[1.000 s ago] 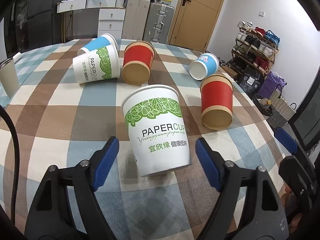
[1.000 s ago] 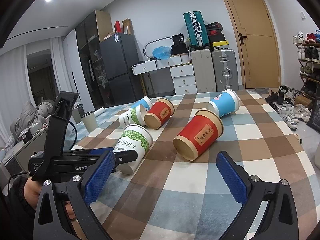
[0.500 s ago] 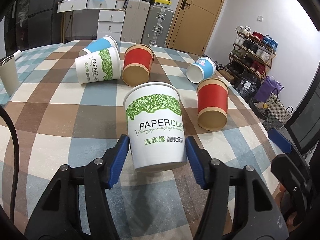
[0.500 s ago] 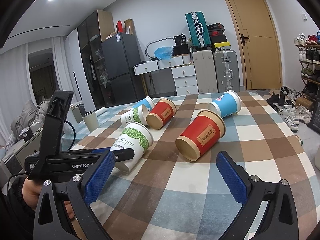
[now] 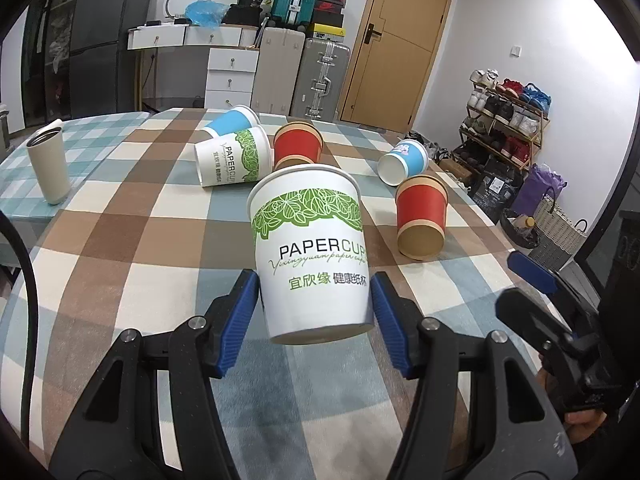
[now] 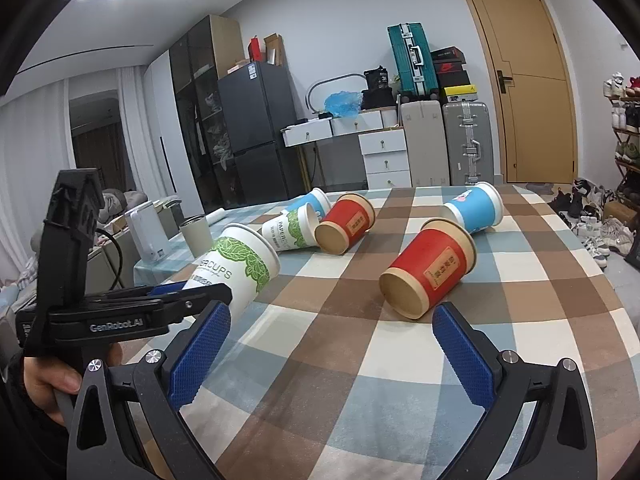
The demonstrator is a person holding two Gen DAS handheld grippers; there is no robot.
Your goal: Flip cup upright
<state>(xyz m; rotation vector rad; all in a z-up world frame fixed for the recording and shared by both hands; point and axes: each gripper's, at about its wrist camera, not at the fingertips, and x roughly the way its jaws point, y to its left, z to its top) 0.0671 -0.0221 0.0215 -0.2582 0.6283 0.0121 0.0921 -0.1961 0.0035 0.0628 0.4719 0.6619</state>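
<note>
Your left claw (image 5: 314, 312) pinches the green-leaf paper cup (image 5: 310, 248) low on its wall, tilted, base lifted off the near bench (image 5: 120, 216). Your right claw (image 6: 332, 352) hangs spread, empty. Next, rotate the cup mouth-up and set it down flat.

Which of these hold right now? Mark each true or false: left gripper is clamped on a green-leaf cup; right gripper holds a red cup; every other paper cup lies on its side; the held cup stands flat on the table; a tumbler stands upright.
1. The left gripper is shut on a green-leaf cup. True.
2. The right gripper holds a red cup. False: it is open and empty; the nearest red cup lies beyond it.
3. Every other paper cup lies on its side. True.
4. The held cup stands flat on the table. False: it is tilted.
5. A tumbler stands upright. True.
</note>
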